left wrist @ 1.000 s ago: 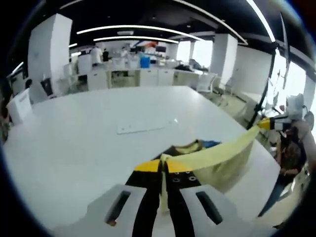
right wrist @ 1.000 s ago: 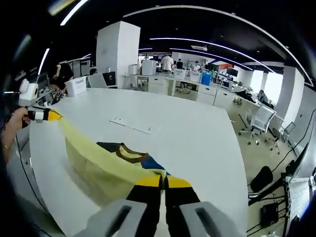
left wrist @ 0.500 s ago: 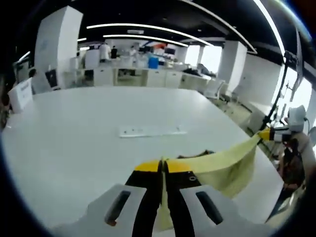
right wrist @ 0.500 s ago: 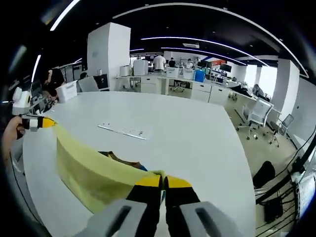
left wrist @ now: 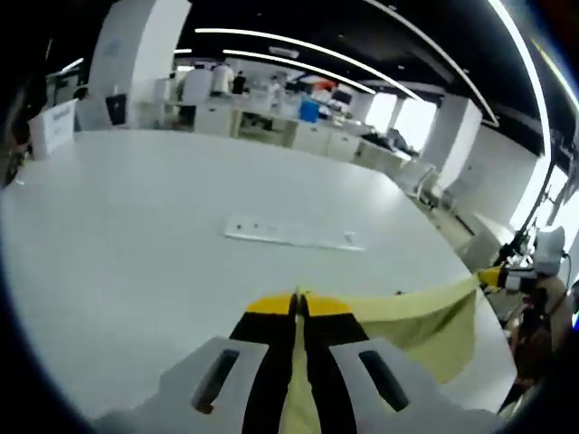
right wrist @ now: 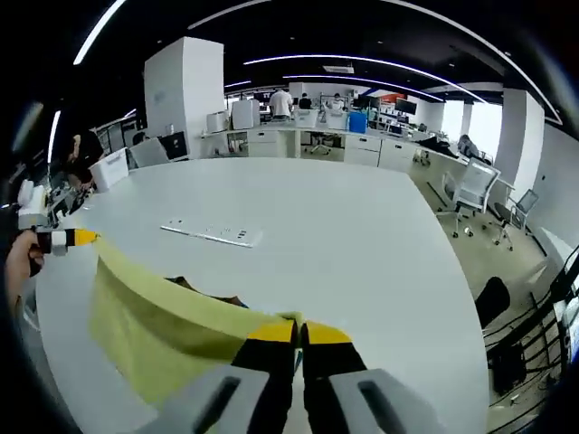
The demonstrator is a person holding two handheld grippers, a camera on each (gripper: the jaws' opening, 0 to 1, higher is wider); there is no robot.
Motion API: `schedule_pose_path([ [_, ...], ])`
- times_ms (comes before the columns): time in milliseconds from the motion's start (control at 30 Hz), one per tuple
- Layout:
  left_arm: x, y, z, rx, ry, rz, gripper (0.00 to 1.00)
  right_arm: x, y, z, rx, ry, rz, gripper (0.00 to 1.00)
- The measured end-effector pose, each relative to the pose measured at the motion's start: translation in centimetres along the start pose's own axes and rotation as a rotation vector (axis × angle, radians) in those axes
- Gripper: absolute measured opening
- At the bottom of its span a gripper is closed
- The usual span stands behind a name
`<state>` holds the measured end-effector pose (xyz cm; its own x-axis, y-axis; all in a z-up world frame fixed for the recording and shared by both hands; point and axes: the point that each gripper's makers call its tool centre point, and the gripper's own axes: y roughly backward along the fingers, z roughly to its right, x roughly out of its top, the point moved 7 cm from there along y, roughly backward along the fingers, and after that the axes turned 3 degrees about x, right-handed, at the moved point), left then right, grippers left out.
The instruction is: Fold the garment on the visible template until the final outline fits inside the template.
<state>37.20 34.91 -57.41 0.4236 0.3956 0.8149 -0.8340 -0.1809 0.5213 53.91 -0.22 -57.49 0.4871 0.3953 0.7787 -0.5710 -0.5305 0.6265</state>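
Note:
A pale yellow garment (left wrist: 412, 312) hangs stretched between my two grippers above the white table (left wrist: 136, 226). In the left gripper view my left gripper (left wrist: 298, 303) is shut on one corner of the cloth, and the right gripper (left wrist: 493, 278) holds the other corner at the far right. Seen from the right gripper view, my right gripper (right wrist: 299, 327) is shut on the garment (right wrist: 154, 330), whose taut top edge runs left to the left gripper (right wrist: 77, 238), held by a hand (right wrist: 16, 262). A dark collar edge (right wrist: 204, 291) peeks behind the cloth. I see no template outline.
A flat white strip (left wrist: 294, 235) lies on the table beyond the garment, also in the right gripper view as the strip (right wrist: 213, 233). Office desks, chairs (right wrist: 470, 212) and people stand far behind. The table edge (right wrist: 452, 298) falls off on the right.
Both grippers have lifted the garment higher; its lower part has come off the table and hides most of the dark collar. Both views have shifted with the hands.

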Motion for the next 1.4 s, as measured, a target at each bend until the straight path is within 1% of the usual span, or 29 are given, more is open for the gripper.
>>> schedule_pose_path([
  [67,-0.4,-0.8,-0.2,0.010,0.006,0.001,0.00,-0.1,-1.2,0.6,-0.005,-0.006,-0.010,0.00],
  [167,-1.6,-2.2,-0.6,0.016,0.011,0.007,0.00,-0.7,-2.5,0.8,-0.011,0.006,-0.029,0.00],
  [300,-3.1,-3.7,-1.6,0.035,0.058,-0.020,0.00,-1.3,-4.0,0.8,0.003,-0.020,-0.045,0.00],
  [367,-3.4,-4.1,-1.8,0.038,0.064,-0.020,0.00,-1.6,-4.7,0.9,0.001,-0.027,-0.052,0.00],
  [433,-4.1,-4.6,-2.1,0.059,0.068,-0.043,0.00,-1.9,-5.2,0.9,-0.001,-0.028,-0.061,0.00],
  [667,-4.9,-6.0,-2.3,0.059,0.047,-0.031,0.00,-3.2,-7.0,0.9,-0.016,-0.017,-0.100,0.00],
  [867,-5.5,-6.8,-2.6,0.074,0.025,-0.038,0.00,-4.1,-7.8,1.1,-0.020,-0.015,-0.120,0.00],
  [900,-5.9,-7.0,-2.7,0.079,0.013,-0.056,0.00,-4.1,-7.9,1.1,-0.020,-0.015,-0.122,0.00],
  [967,-6.1,-7.2,-2.8,0.076,0.013,-0.052,0.00,-4.3,-8.0,1.2,-0.015,-0.011,-0.131,0.00],
  [1100,-6.3,-7.5,-3.0,0.080,-0.005,-0.069,0.00,-4.5,-8.4,1.5,-0.002,-0.035,-0.136,0.00],
  [1133,-6.4,-7.6,-3.0,0.085,-0.012,-0.085,0.00,-4.5,-8.4,1.5,0.002,-0.031,-0.135,0.00],
  [1167,-6.4,-7.6,-3.0,0.085,-0.028,-0.087,0.00,-4.6,-8.5,1.5,0.006,-0.033,-0.137,0.00],
  [1233,-6.4,-7.7,-2.9,0.084,-0.040,-0.085,0.00,-4.8,-8.6,1.5,0.013,-0.019,-0.149,0.00],
  [1333,-6.5,-7.7,-2.9,0.081,-0.087,-0.084,0.00,-4.9,-8.7,1.4,0.019,-0.024,-0.147,0.00],
  [1400,-6.7,-7.8,-2.9,0.078,-0.099,-0.088,0.00,-5.0,-8.8,1.5,0.021,-0.023,-0.152,0.00],
])
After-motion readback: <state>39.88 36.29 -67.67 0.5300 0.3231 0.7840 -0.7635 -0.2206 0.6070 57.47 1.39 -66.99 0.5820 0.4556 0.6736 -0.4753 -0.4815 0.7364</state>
